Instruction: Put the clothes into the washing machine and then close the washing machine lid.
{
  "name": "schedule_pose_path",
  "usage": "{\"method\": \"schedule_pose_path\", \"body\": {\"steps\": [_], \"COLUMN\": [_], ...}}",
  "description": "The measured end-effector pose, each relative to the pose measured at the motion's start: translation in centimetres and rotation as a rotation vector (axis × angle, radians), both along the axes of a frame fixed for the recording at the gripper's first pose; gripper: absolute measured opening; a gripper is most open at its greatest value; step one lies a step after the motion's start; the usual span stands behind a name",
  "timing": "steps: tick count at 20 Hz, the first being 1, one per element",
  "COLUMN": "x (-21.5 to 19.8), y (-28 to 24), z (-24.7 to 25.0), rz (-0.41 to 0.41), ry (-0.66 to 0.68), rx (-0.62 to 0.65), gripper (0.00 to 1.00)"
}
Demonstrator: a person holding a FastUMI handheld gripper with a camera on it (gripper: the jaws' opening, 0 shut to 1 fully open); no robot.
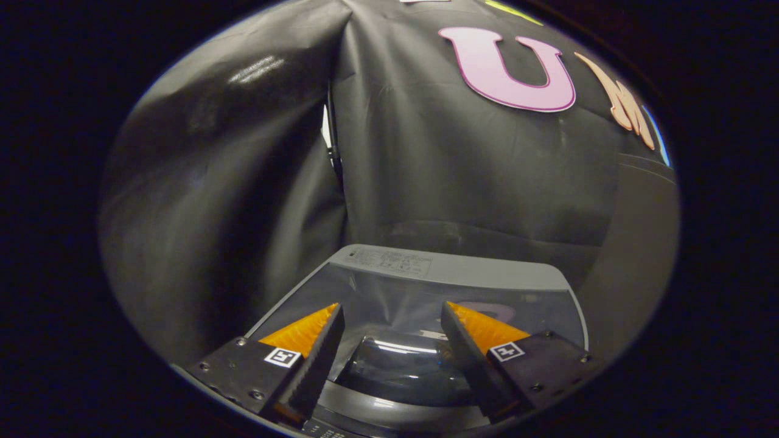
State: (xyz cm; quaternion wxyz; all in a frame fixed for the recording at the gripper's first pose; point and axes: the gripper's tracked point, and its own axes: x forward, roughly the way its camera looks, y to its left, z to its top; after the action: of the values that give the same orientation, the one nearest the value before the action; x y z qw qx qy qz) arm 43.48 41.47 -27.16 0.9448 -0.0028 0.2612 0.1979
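With the gripper (pixel 392 316) fingers spread and empty above the washing machine (pixel 389 413), whose lid (pixel 426 286) stands raised just beyond them, press the lid's top edge down squarely.

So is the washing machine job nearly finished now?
Looks nearly finished. The washing machine lid lies flat and closed, its glossy window reflecting the booth, so closing seems done. The clothes can't be made out through it. The gripper hangs open above the lid, holding nothing. What's left, probably, is just pulling away.
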Motion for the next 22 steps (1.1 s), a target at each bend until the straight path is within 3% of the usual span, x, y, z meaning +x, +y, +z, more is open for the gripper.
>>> {"method": "schedule_pose_path", "body": {"steps": [14, 22], "x": [-1.7, -5.5], "y": [-0.9, -3.4], "z": [7.2, 12.4], "rz": [0.044, 0.099], "ry": [-0.154, -0.276], "rx": [0.108, 0.174], "gripper": [0.97, 0.96]}}
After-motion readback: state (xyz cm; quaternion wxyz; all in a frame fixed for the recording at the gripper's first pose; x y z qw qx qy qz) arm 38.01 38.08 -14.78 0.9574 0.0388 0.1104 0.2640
